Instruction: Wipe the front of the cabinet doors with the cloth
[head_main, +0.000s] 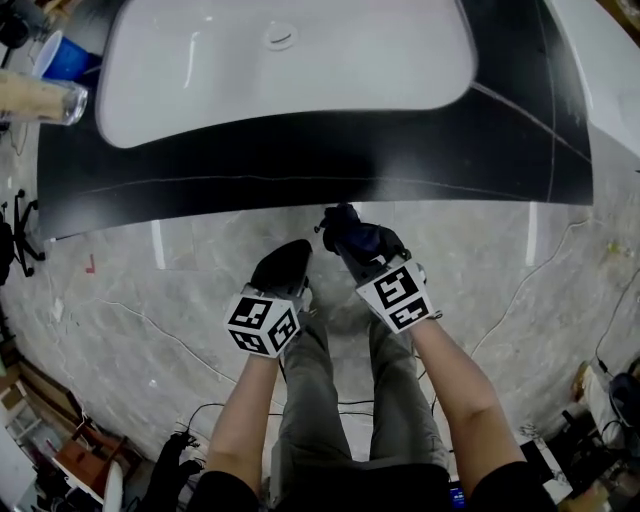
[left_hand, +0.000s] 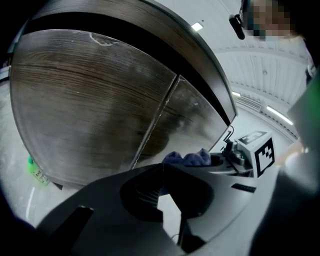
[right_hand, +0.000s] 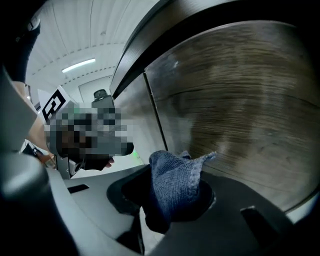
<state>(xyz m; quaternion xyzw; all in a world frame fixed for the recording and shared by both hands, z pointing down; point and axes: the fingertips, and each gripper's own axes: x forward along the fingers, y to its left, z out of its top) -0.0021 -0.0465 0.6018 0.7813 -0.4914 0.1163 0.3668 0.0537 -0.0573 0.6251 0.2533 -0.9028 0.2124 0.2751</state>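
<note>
Right gripper (right_hand: 170, 200): jaws clamped on a bunched blue cloth (right_hand: 175, 180). Its free corner is near the wood-grain cabinet doors (right_hand: 240, 100); contact unconfirmed.
Left gripper (left_hand: 161, 172): jaws drawn together, nothing between.
Handling: press the cloth flat and stroke along the grain. Overlap passes across the door seam (left_hand: 155, 120) and keep jaw plastic off the wood.
Head view only: black bench (head_main: 300, 160), whose front edge hides the doors; white sink (head_main: 130, 100); blue cup (head_main: 62, 58) by the far left corner.
Left gripper view only: green bottle (left_hand: 36, 172) on the floor.
</note>
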